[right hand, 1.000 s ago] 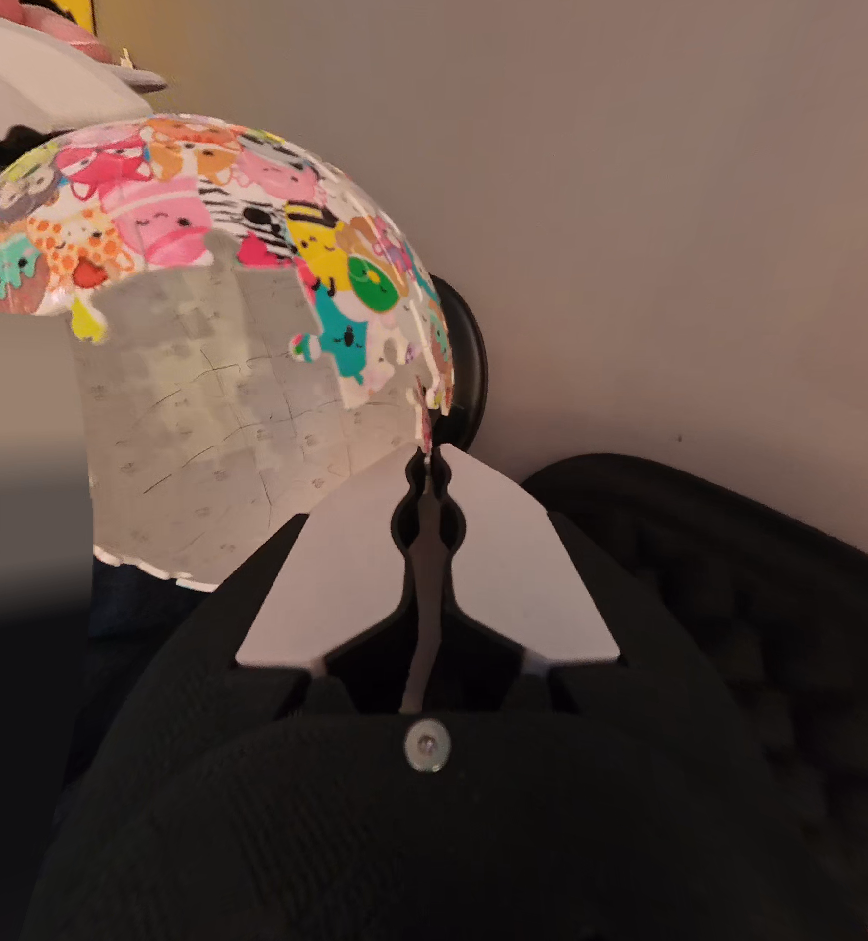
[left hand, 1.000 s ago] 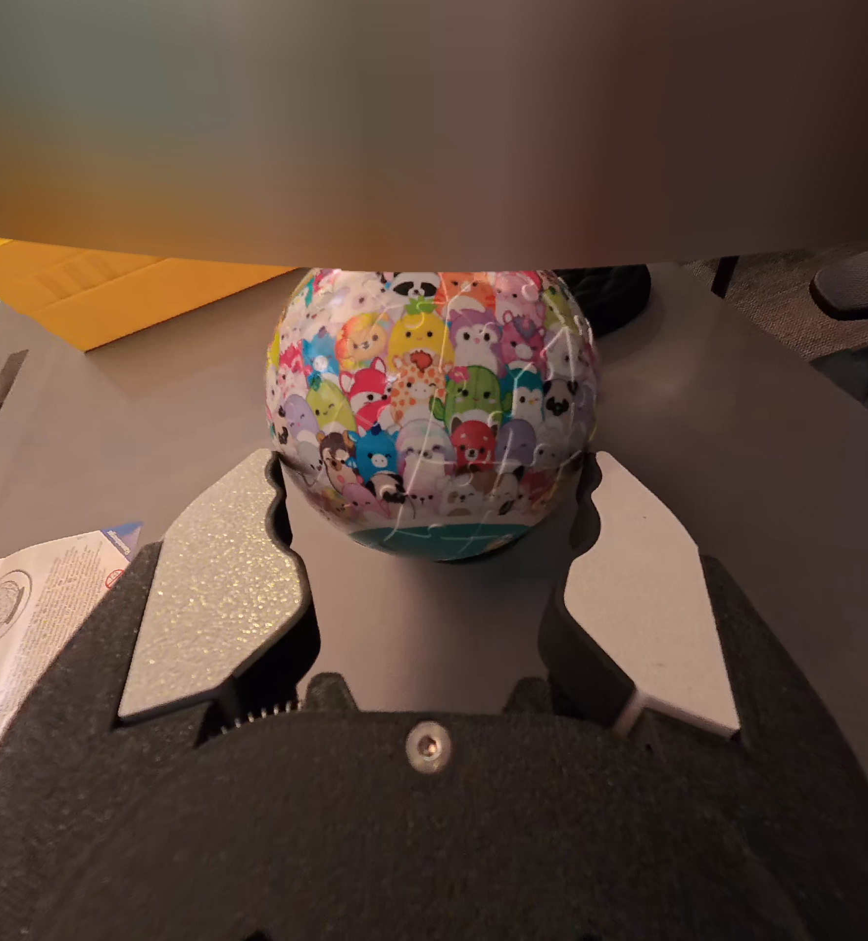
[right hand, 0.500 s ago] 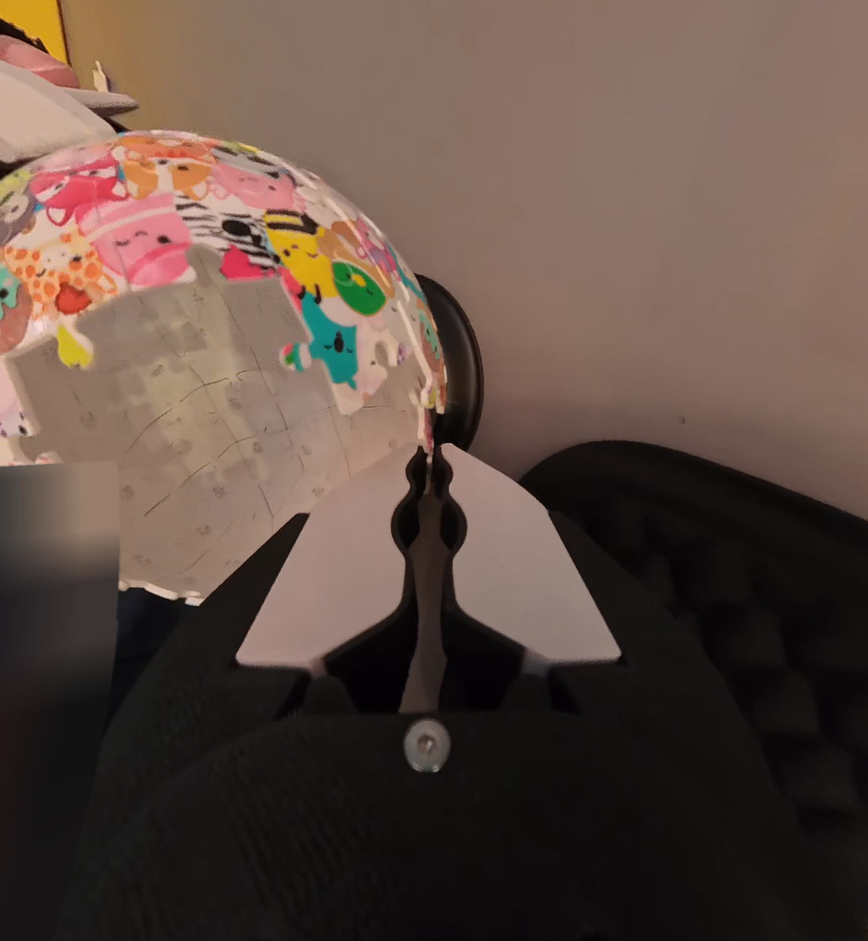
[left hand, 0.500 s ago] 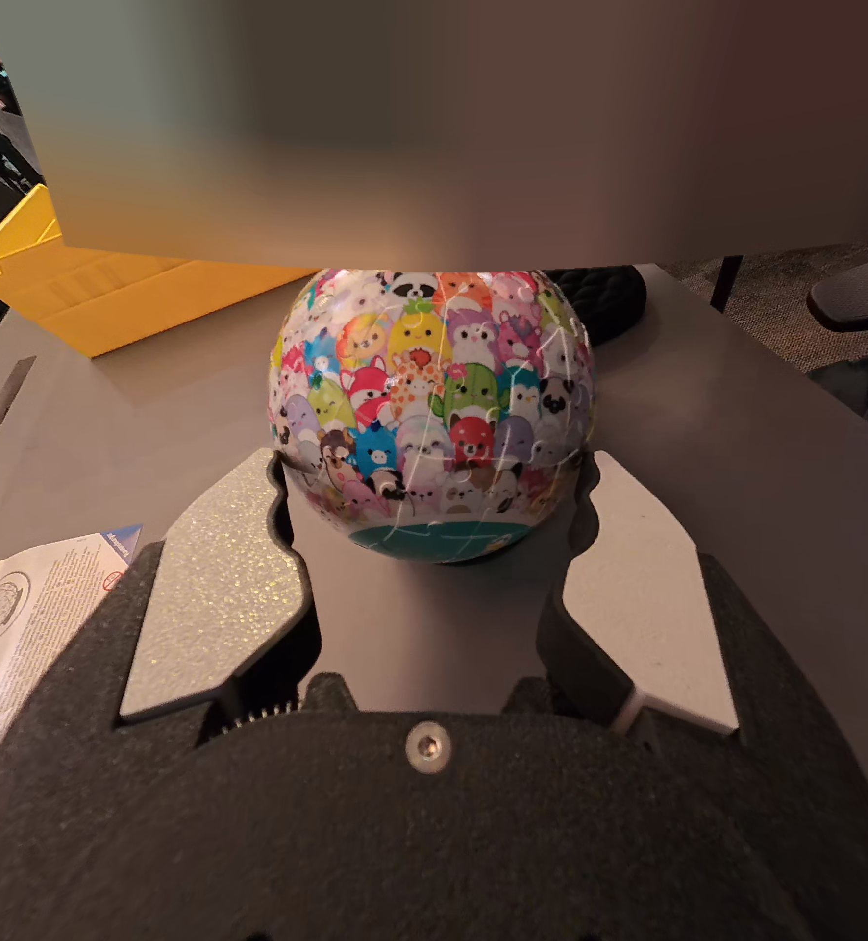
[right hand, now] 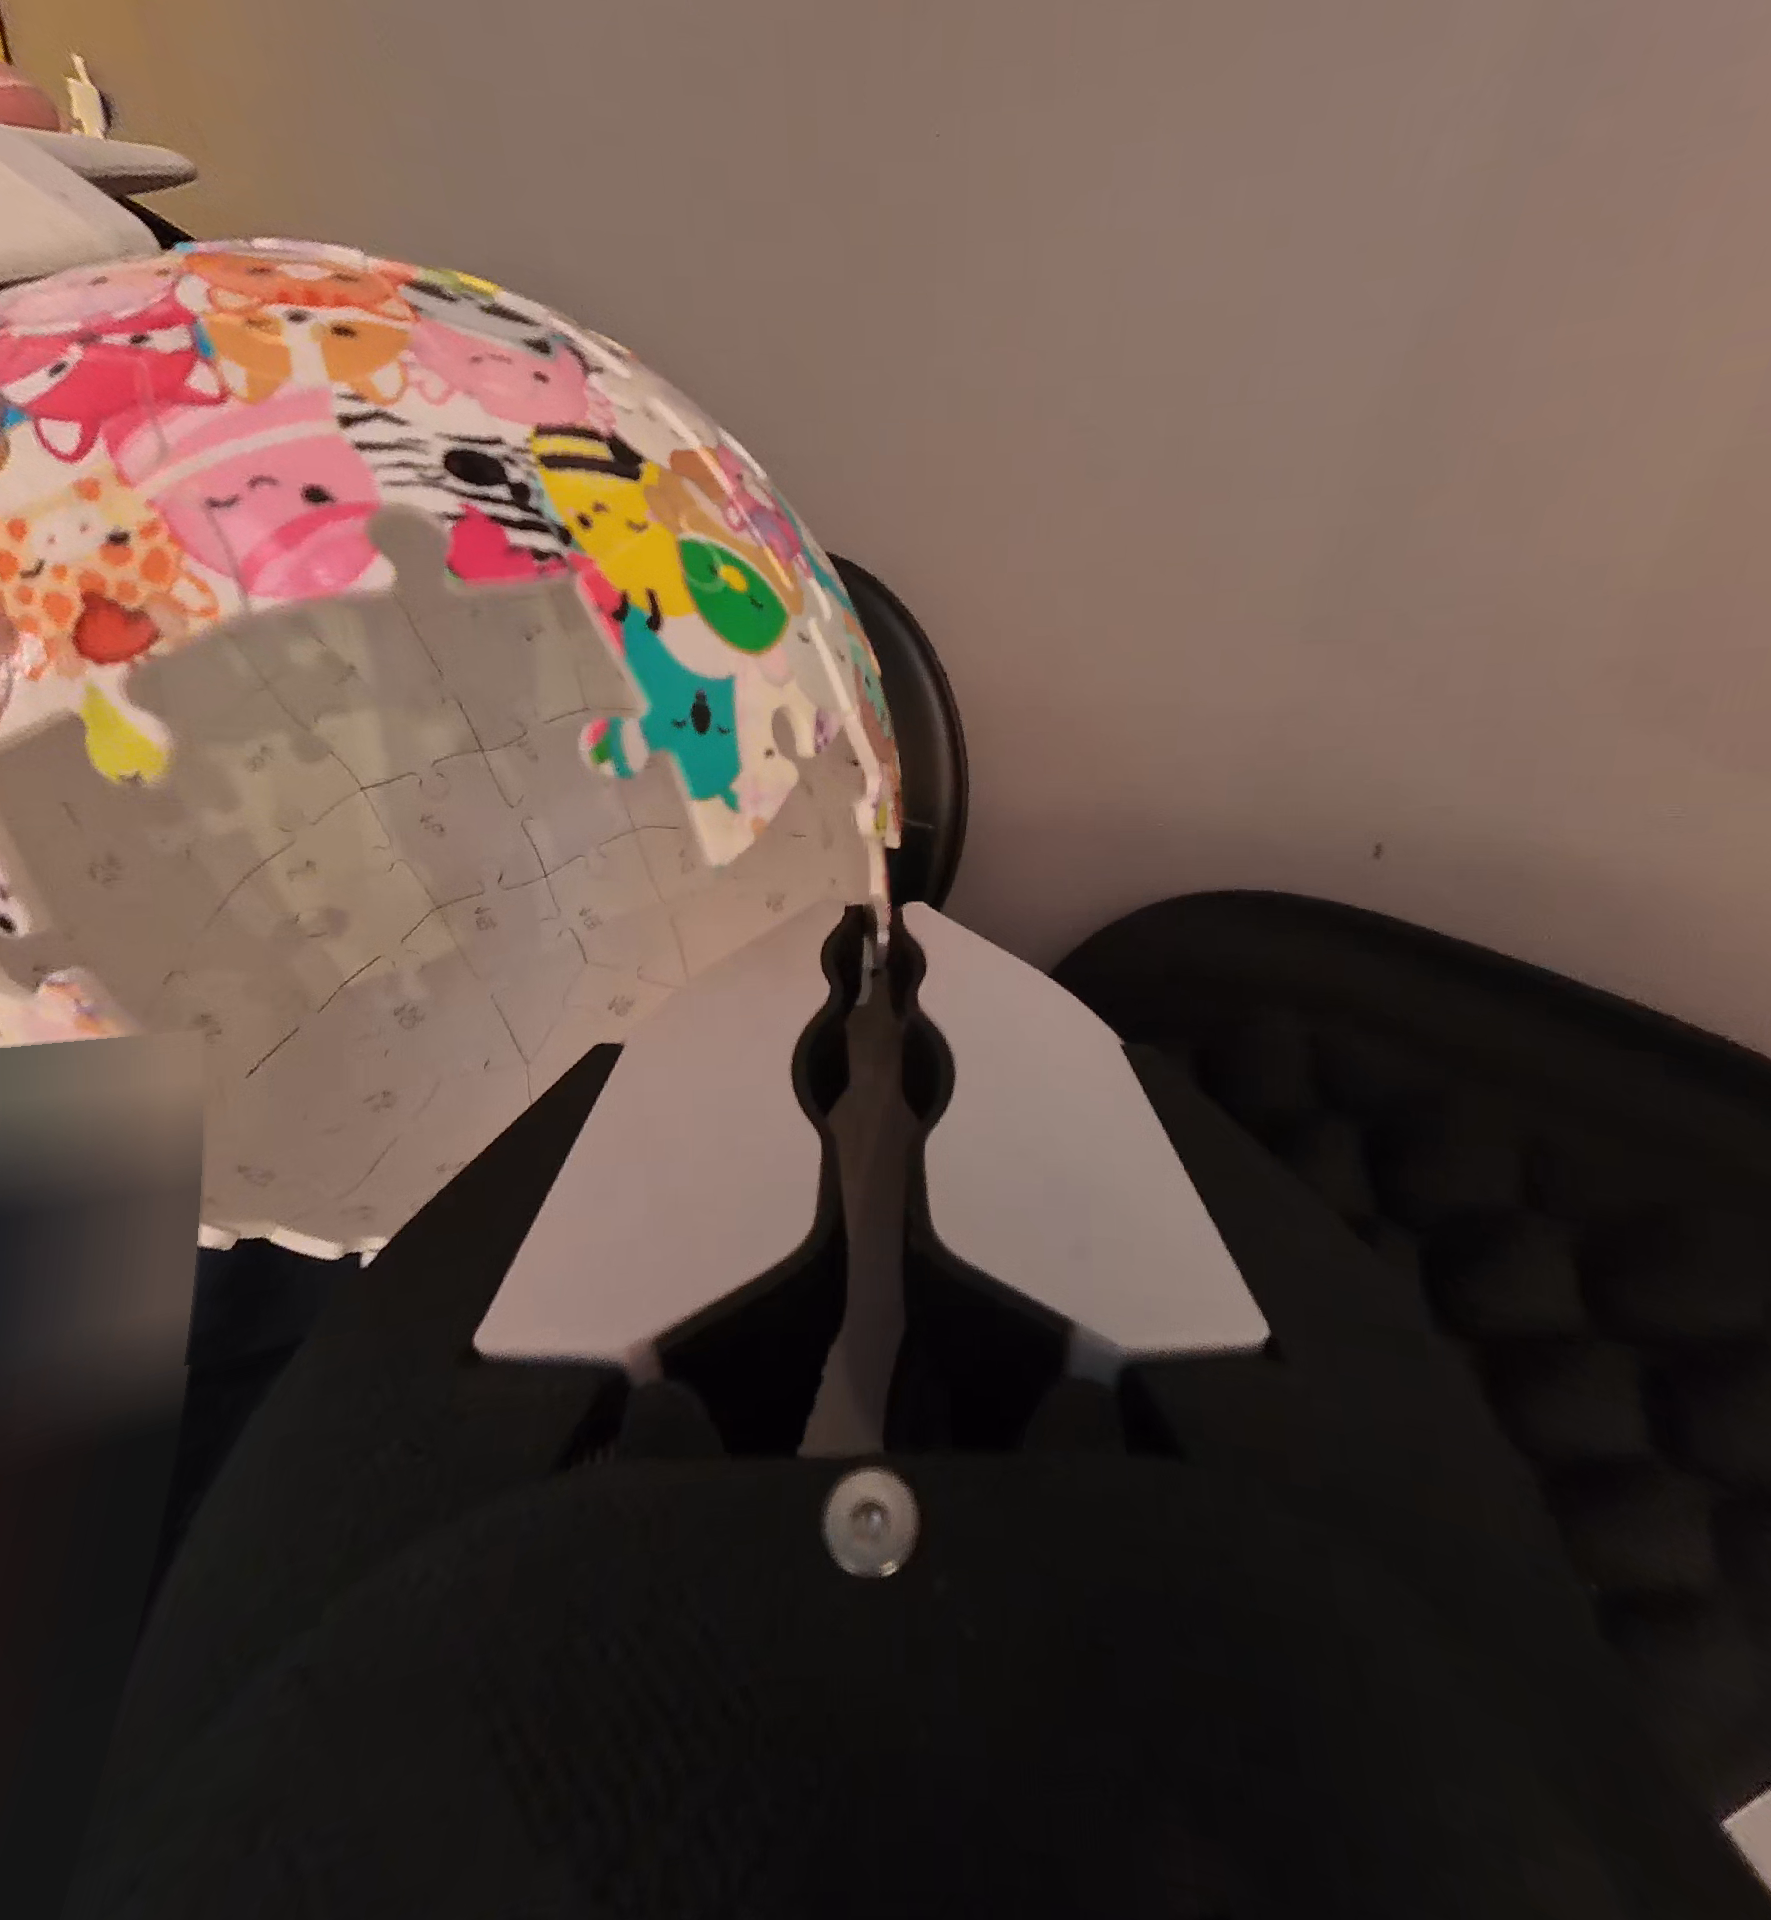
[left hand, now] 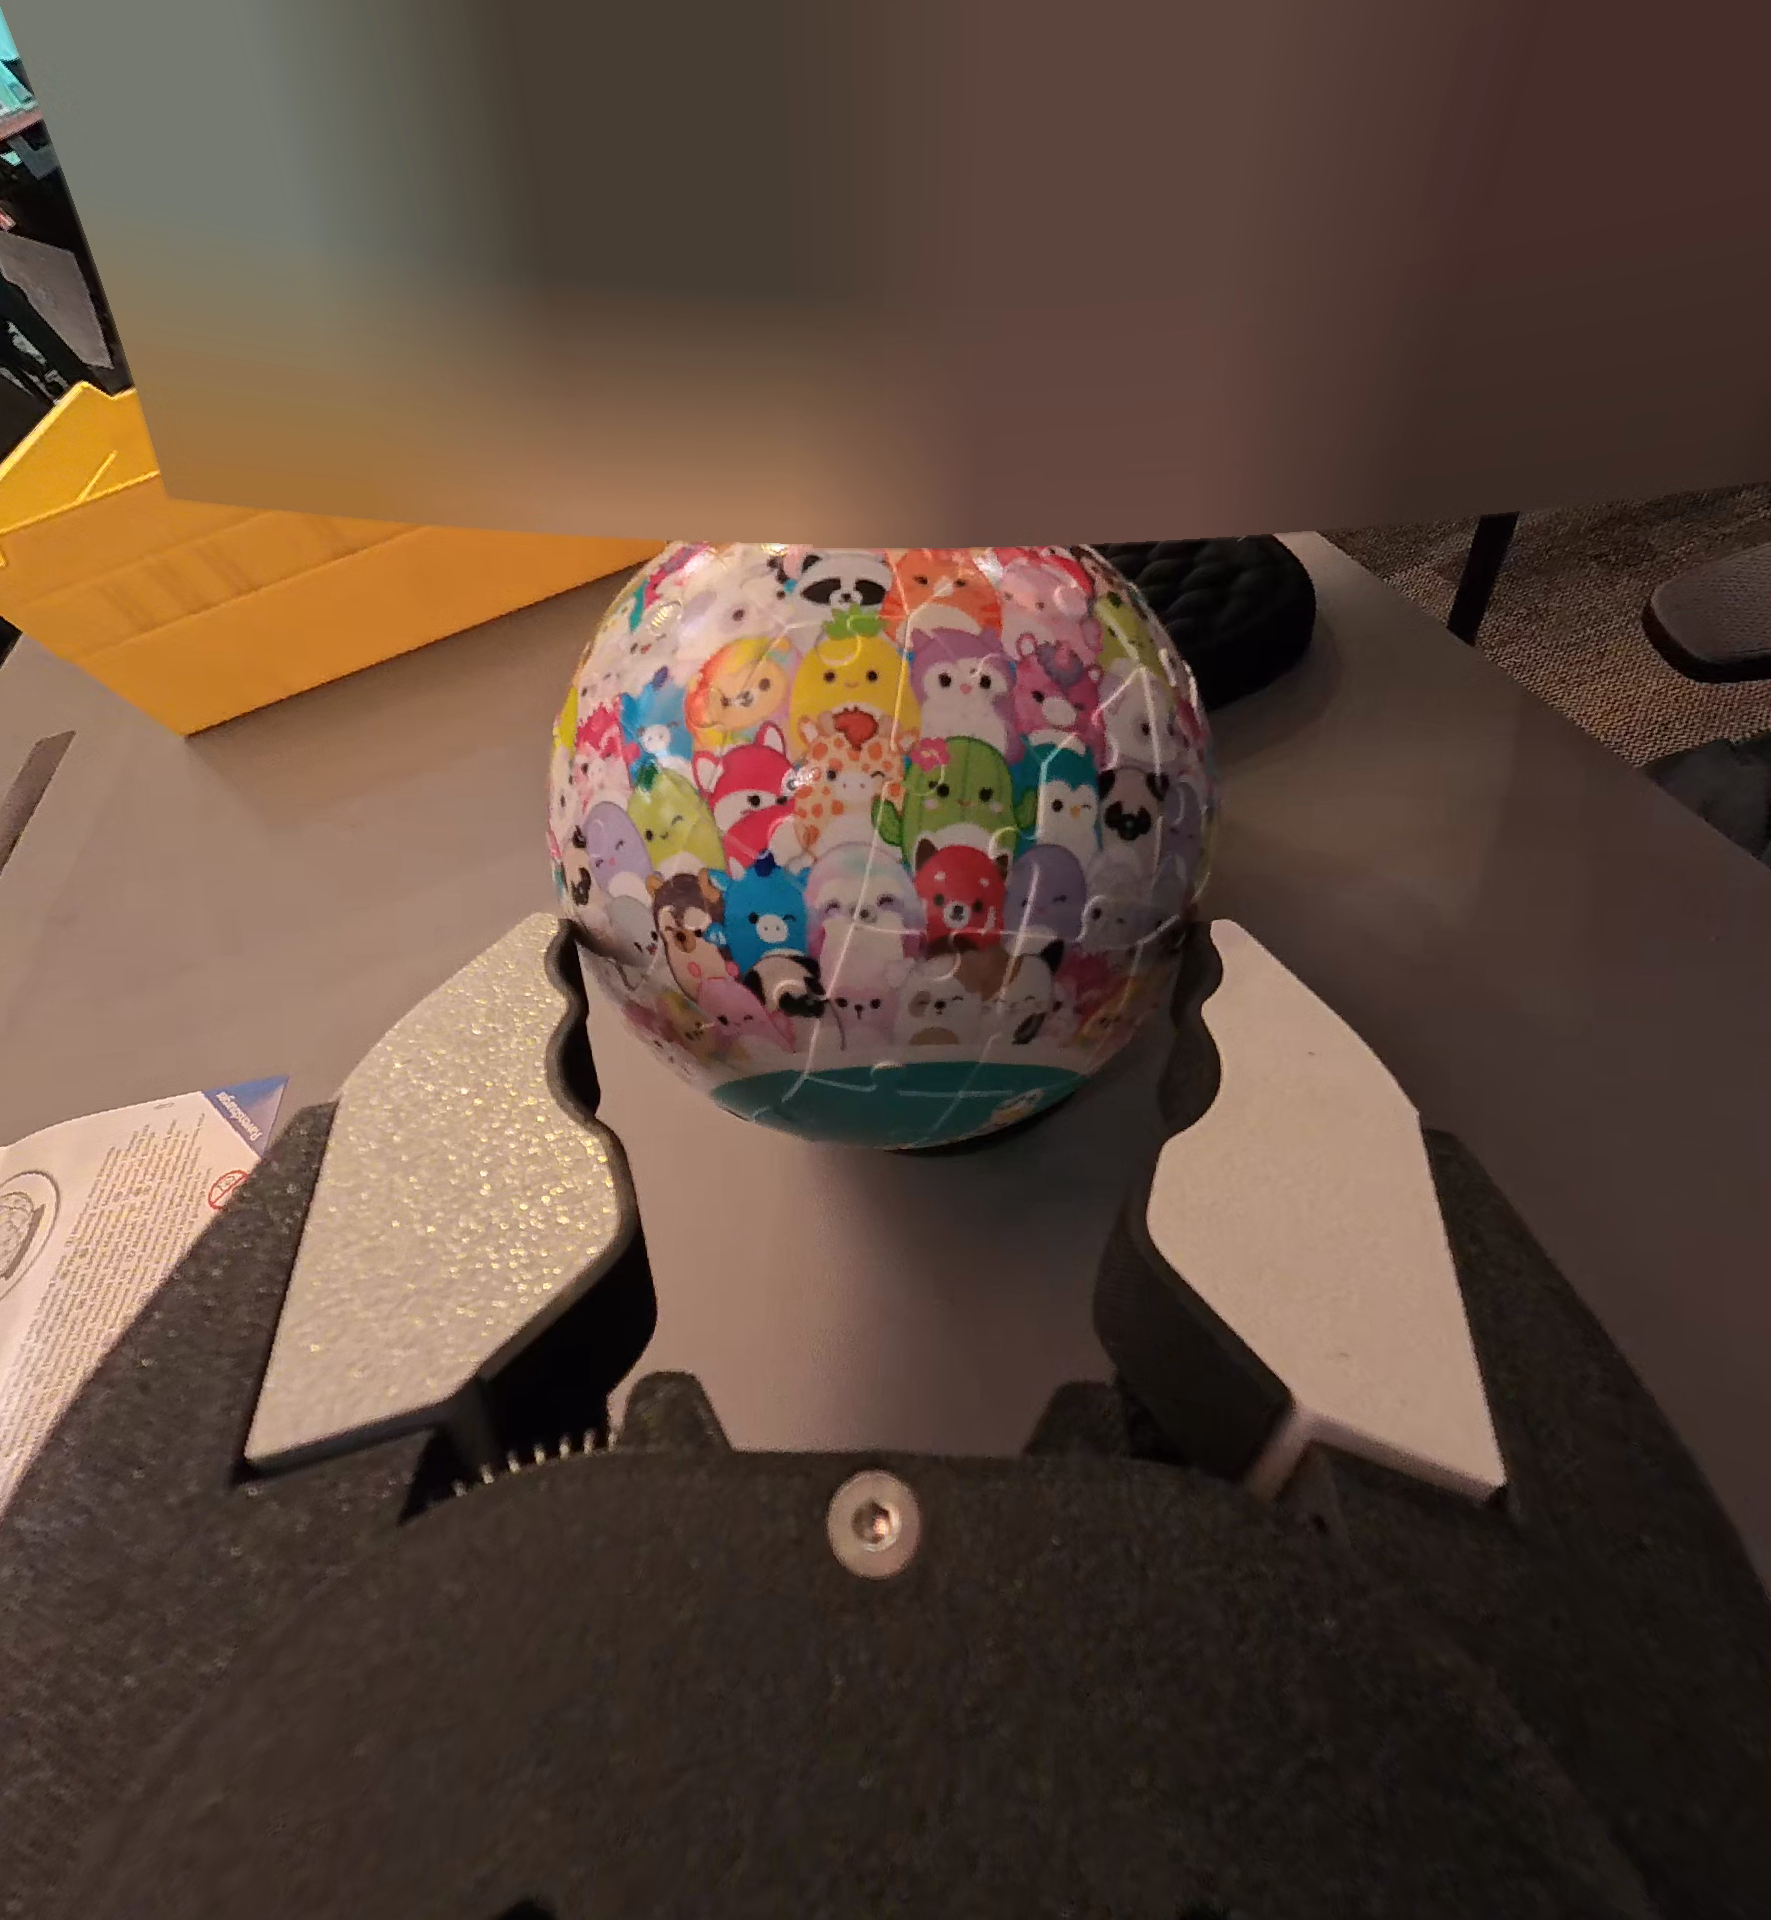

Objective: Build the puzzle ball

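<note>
Jaws: left gripper point(left hand: 881, 940) spread around puzzle ball point(left hand: 881, 831) on bench point(left hand: 1432, 883), right gripper point(right hand: 876, 914) pinching a piece at the ball's unfinished gap, several pieces probably left.

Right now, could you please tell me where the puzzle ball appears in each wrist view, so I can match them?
Left wrist view: puzzle ball sits centre frame on the grey table, between the open left gripper's fingers.
Right wrist view: puzzle ball fills the upper left, its unfinished gap facing the camera.
Shared landmark: the ball's cartoon-animal print.
</note>
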A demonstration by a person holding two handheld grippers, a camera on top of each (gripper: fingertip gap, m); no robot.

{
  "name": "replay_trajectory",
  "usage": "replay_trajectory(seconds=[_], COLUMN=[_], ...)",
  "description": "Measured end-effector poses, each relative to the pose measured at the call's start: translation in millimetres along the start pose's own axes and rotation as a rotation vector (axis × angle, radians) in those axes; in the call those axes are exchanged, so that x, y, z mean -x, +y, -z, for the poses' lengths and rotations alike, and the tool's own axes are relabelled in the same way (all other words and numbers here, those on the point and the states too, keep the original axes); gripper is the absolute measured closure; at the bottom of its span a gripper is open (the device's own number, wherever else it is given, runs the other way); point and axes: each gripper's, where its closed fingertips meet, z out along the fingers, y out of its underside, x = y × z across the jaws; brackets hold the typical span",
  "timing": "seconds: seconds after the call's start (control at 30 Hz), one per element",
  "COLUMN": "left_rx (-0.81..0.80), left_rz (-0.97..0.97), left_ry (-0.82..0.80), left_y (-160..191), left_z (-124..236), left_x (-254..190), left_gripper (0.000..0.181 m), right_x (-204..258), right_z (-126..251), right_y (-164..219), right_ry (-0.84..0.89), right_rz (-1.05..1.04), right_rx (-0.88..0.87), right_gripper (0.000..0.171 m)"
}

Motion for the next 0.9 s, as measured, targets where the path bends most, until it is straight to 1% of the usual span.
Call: replay_trajectory(seconds=[0.33,0.4,0.6,0.9], left_rx=[-0.004,-0.005,-0.006,-0.012], left_rz=[0.008,0.008,0.010,0.015], left_ry=[0.002,0.002,0.005,0.008], left_y=[-0.2,-0.1,-0.2,-0.4], left_z=[0.5,0.7,1.0,1.5], left_x=[0.1,0.1,-0.4,-1.1], left_gripper=[0.075,0.075,0.075,0.076], right_x=[0.6,0.2,-0.3,-0.1], right_z=[-3.8,-6.2,-7.6,-9.5], right_y=[0.7,1.8,0.0,-1.8], right_ry=[-0.006,-0.001,0.021,0.047], right_rz=[0.005,0.007,0.016,0.041], right_rx=[0.001,0.010,0.006,-0.001], right_gripper=[0.162,0.158,0.156,0.156])
